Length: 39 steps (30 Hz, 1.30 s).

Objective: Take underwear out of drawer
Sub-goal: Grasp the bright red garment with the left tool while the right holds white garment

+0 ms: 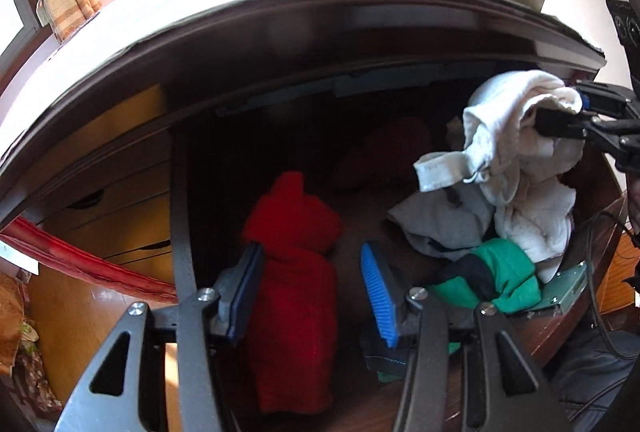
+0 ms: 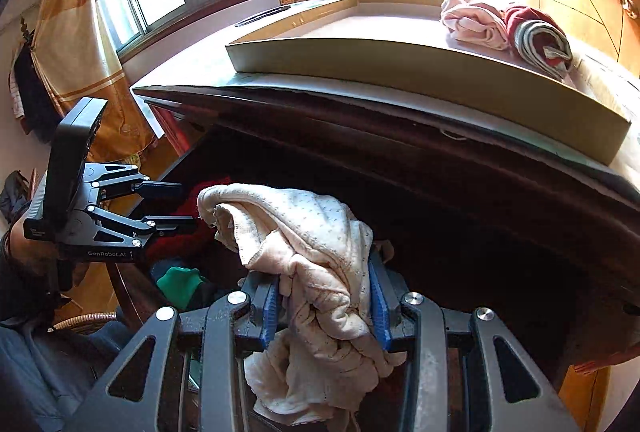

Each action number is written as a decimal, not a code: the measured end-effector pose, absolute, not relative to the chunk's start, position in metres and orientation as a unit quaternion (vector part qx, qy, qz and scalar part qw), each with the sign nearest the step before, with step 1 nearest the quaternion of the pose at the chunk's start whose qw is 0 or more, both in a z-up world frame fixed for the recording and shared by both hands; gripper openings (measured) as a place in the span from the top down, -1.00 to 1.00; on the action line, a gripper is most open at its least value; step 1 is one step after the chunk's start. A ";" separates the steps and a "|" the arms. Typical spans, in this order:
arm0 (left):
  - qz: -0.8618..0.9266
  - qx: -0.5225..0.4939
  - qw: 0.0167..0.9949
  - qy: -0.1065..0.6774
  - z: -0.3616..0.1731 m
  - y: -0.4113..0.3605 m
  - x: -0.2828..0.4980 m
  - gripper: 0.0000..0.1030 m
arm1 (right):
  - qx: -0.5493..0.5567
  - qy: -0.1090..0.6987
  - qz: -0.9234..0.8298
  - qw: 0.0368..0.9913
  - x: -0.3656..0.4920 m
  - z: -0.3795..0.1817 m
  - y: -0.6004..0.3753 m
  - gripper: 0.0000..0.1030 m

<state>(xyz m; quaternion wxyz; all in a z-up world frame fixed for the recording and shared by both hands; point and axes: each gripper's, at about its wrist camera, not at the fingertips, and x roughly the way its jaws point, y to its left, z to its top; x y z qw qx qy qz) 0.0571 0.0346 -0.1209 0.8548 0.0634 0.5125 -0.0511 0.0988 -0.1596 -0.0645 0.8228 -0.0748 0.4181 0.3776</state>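
While the right gripper has its fingers clamped on a bunched cream garment, that cloth hangs above the open drawer, draped over and below the blue pads. The left gripper points down into the drawer with its fingers apart on either side of a rolled red garment. The left-hand finger looks to be against the cloth, the right-hand one shows a gap, so nothing is gripped there.

More underwear lies in the drawer: a grey piece, a green and black one near the front right corner, and something dark red further back, too dim to make out. On the worktop above, a shallow tray already holds two rolled garments.

The risks look plain enough. A long fold of the cream garment trails down toward the pile, and in the left wrist view a white band hangs just over the grey piece — it could snag or drag a neighbour out as the hand lifts. The grip sits on loose folds, not a firm roll, so part of the cloth may slide free on the way to the tray. The overhanging edge of the worktop is close above both grippers, and a steep lift could knock it. On the left, closing off-centre might pinch only a fold of the red roll and unroll it.
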 end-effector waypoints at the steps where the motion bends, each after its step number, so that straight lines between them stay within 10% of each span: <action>1: -0.048 0.071 0.851 0.518 -0.124 0.033 0.059 0.04 | -0.072 0.420 0.377 0.823 0.103 -0.063 -0.167 0.23; 26: -0.032 0.227 0.764 0.604 -0.158 -0.004 0.113 -0.10 | -0.020 0.429 0.401 0.809 0.115 -0.081 -0.181 0.22; 39: -0.042 0.169 0.807 0.565 -0.144 0.014 0.105 0.34 | -0.009 0.424 0.396 0.815 0.117 -0.079 -0.190 0.22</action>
